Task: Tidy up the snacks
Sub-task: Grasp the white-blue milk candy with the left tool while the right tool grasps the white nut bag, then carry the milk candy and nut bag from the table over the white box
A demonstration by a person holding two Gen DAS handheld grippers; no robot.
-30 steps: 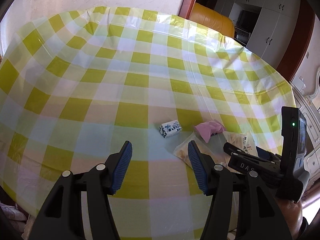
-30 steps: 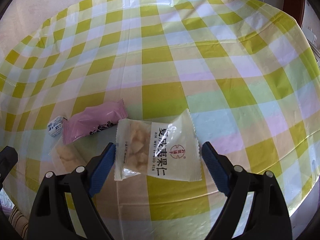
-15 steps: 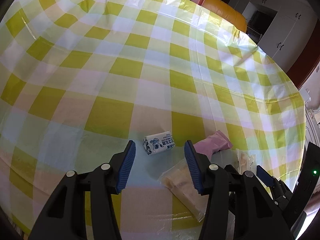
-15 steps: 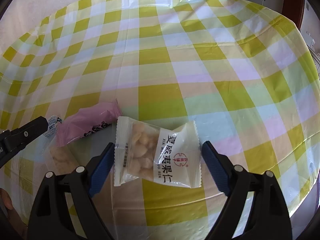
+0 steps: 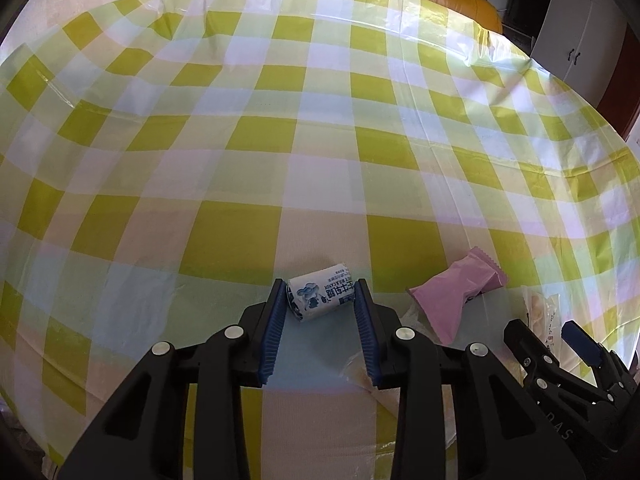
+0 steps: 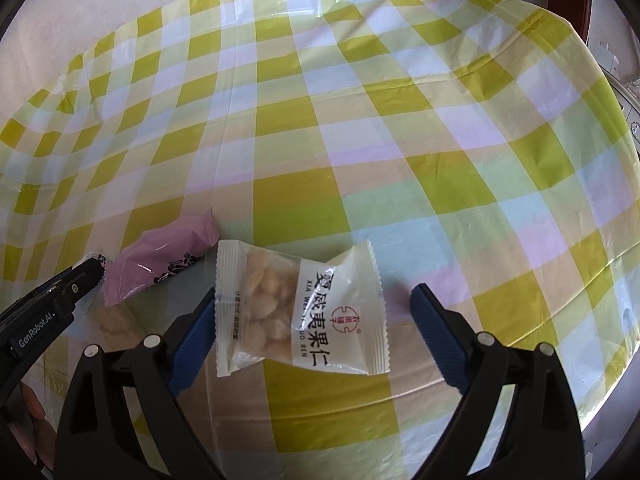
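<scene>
A small white and blue milk candy [image 5: 320, 298] lies on the checked tablecloth between the tips of my left gripper [image 5: 320, 294]. The blue pads touch or nearly touch its two ends. A pink snack packet [image 5: 460, 294] lies to its right and also shows in the right wrist view [image 6: 160, 264]. A clear and white nut packet [image 6: 300, 306] lies flat between the fingers of my open right gripper [image 6: 316, 312]; its left edge rests over the left finger. Another clear nut packet [image 6: 110, 326] lies under the pink one, partly hidden.
The round table [image 5: 280, 140] has a yellow and white checked plastic cover. Its near edge runs just below both grippers. A yellow sofa [image 5: 452, 0] and white cabinets [image 5: 580, 28] stand beyond the far side. The right gripper shows in the left wrist view [image 5: 560, 344].
My left gripper moved forward and down to the milk candy and narrowed around it. The right gripper stayed open and crept slightly closer over the nut packet.
</scene>
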